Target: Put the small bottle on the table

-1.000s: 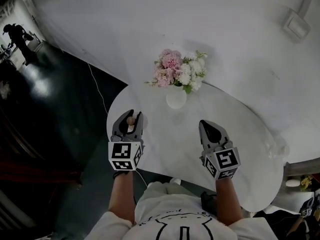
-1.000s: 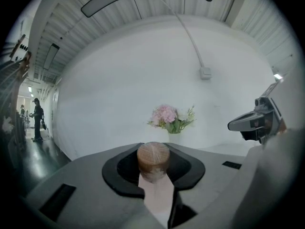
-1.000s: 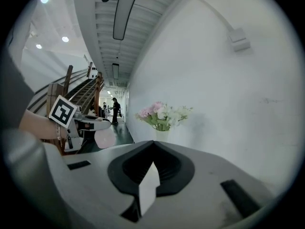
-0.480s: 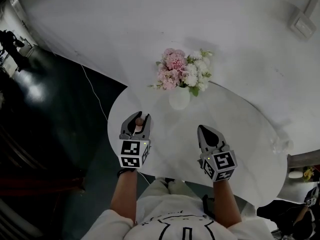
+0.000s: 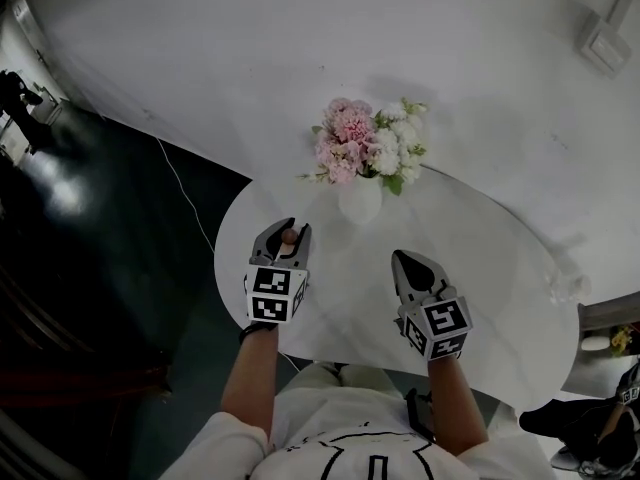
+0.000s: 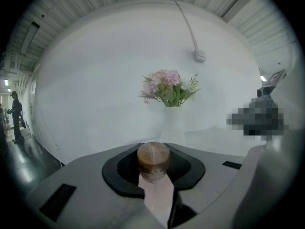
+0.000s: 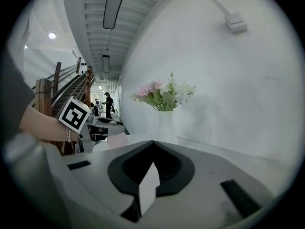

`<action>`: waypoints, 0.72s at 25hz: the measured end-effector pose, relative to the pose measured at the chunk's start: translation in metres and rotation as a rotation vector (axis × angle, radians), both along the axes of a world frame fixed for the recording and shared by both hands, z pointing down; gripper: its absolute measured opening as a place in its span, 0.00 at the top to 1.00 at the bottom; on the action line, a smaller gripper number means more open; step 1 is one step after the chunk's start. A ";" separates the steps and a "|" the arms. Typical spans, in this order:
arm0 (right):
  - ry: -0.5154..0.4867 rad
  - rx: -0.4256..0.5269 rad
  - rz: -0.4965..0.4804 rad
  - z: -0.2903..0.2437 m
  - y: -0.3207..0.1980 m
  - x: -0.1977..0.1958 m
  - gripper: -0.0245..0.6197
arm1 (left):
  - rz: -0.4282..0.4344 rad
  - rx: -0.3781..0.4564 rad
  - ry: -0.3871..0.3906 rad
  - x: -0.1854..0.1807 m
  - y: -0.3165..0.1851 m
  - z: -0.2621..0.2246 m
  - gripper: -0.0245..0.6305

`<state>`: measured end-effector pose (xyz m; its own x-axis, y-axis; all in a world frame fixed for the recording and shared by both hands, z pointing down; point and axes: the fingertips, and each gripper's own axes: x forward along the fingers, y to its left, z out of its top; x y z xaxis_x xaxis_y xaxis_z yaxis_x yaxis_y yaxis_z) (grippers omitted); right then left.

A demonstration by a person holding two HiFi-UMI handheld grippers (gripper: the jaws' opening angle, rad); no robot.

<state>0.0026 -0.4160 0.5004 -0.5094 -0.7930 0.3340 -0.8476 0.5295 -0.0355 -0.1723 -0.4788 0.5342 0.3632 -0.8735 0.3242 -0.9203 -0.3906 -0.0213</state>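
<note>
The small bottle [image 6: 153, 159], with a pale pink body and a brown cork top, stands upright between the jaws of my left gripper [image 6: 155, 175], which is shut on it. From the head view, this left gripper [image 5: 285, 240] hovers over the left part of the white round table [image 5: 500, 268], and the bottle's [image 5: 289, 235] cork shows between the jaw tips. My right gripper [image 5: 413, 266] is shut and empty over the table's middle front. The right gripper view shows that gripper's [image 7: 151, 168] jaws meeting with nothing in them.
A white vase of pink and white flowers [image 5: 362, 158] stands at the table's far edge by the white wall, ahead of both grippers. The dark floor [image 5: 110, 248] drops off left of the table, with a thin cable [image 5: 185, 198] on it. A person [image 5: 20, 93] stands far left.
My left gripper has moved right and forward with the bottle, from the table's left edge to further over the tabletop. The right gripper has barely shifted.
</note>
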 end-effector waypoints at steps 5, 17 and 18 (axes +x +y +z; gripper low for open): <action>0.006 -0.008 0.022 0.006 -0.005 0.004 0.97 | 0.024 -0.035 -0.004 0.004 -0.015 0.018 0.79; 0.023 -0.015 0.058 0.017 -0.019 0.007 0.97 | 0.067 -0.093 -0.016 0.011 -0.047 0.054 0.79; 0.023 -0.016 0.062 0.018 -0.020 0.008 0.97 | 0.071 -0.097 -0.018 0.012 -0.049 0.057 0.79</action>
<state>0.0102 -0.4363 0.5188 -0.4513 -0.8175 0.3578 -0.8796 0.4751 -0.0238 -0.1606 -0.5273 0.5910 0.4160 -0.8100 0.4132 -0.8903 -0.4553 0.0038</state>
